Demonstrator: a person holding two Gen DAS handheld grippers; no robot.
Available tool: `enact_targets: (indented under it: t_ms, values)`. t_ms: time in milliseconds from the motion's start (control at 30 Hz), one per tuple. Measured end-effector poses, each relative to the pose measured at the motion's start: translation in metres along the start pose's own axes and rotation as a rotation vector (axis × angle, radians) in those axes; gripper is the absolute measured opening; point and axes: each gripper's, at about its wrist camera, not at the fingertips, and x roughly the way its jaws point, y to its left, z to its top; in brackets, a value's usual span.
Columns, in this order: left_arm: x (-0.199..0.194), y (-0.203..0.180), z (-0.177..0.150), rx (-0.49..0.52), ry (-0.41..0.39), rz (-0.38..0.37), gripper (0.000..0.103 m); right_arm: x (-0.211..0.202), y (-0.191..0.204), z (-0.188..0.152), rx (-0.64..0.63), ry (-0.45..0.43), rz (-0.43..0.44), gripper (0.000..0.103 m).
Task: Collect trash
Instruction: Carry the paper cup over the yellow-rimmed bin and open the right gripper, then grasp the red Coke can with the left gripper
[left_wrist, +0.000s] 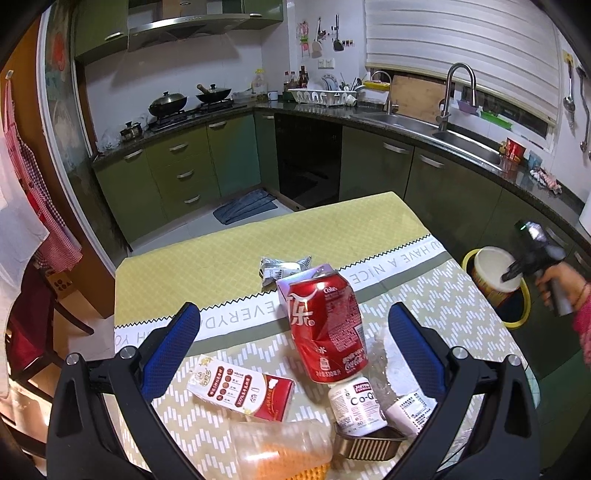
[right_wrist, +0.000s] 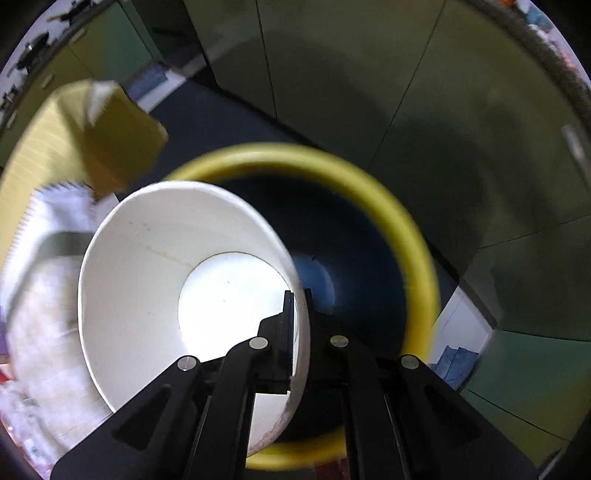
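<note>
The left gripper (left_wrist: 291, 347) is held with fingers apart around a dented red cola can (left_wrist: 327, 328) on the patterned tablecloth (left_wrist: 221, 254). At three o'clock, a white paper cup (right_wrist: 147, 280) is pinched at its rim by the right gripper (right_wrist: 300, 317) above the yellow-rimmed dark bin (right_wrist: 417, 240).

red can (left_wrist: 327, 328) standing between wide-spread left tongs (left_wrist: 291, 343), litter crowding beneath, bin mouth (right_wrist: 417, 236) part-blocked by paper cup (right_wrist: 147, 280)
</note>
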Motion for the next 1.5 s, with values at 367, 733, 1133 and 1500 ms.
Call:
enact_targets:
  t_ms: [367, 733, 1133, 1500]
  values:
    - [0.016, -0.01, 0.0, 0.009, 0.078, 0.018, 0.097, 0.053, 0.01, 0.019, 0.0, 0.04, -0.047, 0.016]
    - [0.065, -0.026, -0.002, -0.02, 0.272, 0.0, 0.097, -0.019, 0.02, -0.002, -0.066, -0.132, 0.057, 0.023]
    - [0.13, -0.008, -0.009, -0.214, 0.45, 0.093, 0.098, -0.096, 0.035, -0.079, -0.233, -0.247, 0.201, 0.028]
    - [0.151, -0.021, -0.01, -0.196, 0.529, 0.014, 0.097, -0.105, 0.033, -0.112, -0.286, -0.25, 0.238, 0.033]
